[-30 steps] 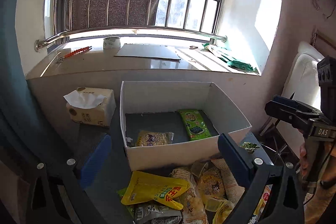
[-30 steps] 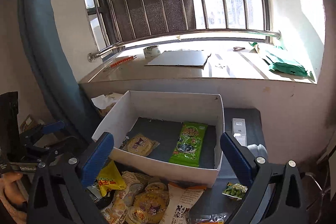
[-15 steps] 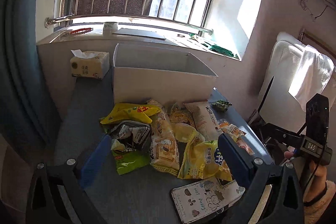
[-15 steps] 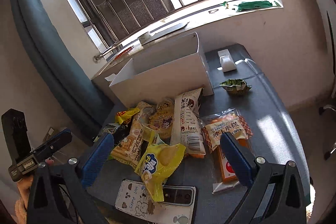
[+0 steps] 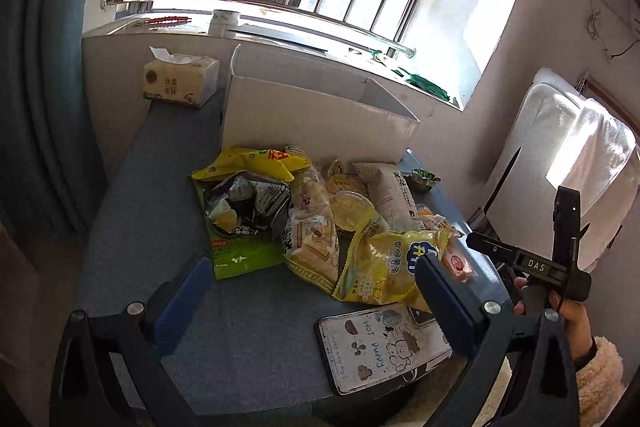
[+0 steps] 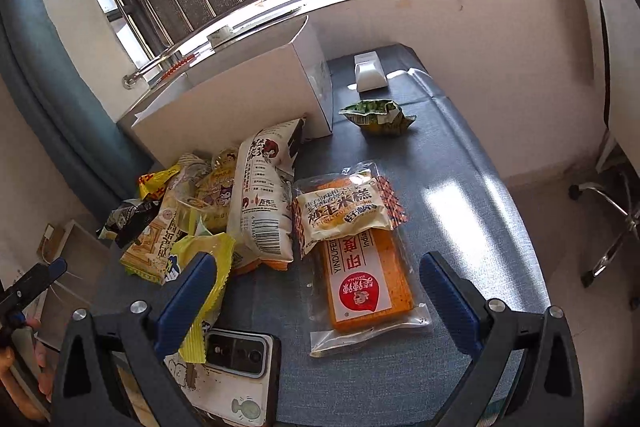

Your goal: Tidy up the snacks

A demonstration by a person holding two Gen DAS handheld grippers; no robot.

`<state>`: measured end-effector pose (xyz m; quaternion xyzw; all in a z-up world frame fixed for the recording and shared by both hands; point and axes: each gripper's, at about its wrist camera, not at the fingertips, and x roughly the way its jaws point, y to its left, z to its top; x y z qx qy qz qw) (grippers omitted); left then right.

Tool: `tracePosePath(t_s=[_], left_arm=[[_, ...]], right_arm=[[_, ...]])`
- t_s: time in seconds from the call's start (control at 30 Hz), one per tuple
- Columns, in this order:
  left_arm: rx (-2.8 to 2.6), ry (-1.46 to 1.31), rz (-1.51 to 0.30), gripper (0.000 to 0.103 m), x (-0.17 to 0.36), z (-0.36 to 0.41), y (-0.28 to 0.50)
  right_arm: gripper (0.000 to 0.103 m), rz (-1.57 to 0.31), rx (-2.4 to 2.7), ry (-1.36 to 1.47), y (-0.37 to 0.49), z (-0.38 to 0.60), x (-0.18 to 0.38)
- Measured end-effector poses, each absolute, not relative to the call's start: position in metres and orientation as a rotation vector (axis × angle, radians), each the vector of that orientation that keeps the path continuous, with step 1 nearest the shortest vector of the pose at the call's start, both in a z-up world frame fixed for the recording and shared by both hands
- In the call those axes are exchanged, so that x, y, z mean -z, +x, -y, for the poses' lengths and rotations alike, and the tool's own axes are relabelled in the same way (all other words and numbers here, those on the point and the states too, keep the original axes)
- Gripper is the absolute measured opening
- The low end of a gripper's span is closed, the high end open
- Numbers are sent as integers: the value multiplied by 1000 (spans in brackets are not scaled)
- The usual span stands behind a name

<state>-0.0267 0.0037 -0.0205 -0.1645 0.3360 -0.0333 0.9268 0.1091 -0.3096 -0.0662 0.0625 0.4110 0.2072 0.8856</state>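
A pile of snack packets lies on the blue table in front of a white cardboard box. My left gripper is open and empty, above the table's near edge, short of the yellow chip bag. My right gripper is open and empty, just short of the orange cracker pack with a white rice cake packet on its far end. The box stands behind the pile, its inside hidden. A crumpled green packet lies alone to the right.
A phone in a cartoon case lies at the near table edge, also in the right wrist view. A tissue pack stands at the far left, a small white box at the far right. An office chair stands beside the table.
Both grippers have pulled back and dropped low from over the box to the near side of the snack pile. Both stay open and empty.
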Motion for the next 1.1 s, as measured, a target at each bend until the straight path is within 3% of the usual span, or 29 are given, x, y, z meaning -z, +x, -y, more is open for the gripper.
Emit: tracePosePath(t_s=[0.3,0.47,0.5,0.57,0.6,0.67,1.1], left_arm=[[58,-340,-704,103,27,-9,-30],[52,-341,-707,103,27,-13,-31],[47,-338,-707,103,27,-13,-31],[35,-336,-712,103,28,-15,-31],[33,-339,-716,103,29,-16,-31],[29,-346,-719,103,31,-18,-31],[11,-267,-759,103,44,-28,7]], right_arm=[[103,-838,-377,-276,148,277,79],[101,-908,-428,-269,169,271,92],[96,-920,-454,-256,171,271,93],[53,-919,-500,-230,170,271,91],[49,-895,-485,-235,167,272,88],[21,-863,-494,-225,159,274,81],[20,-780,-607,-15,116,292,35]])
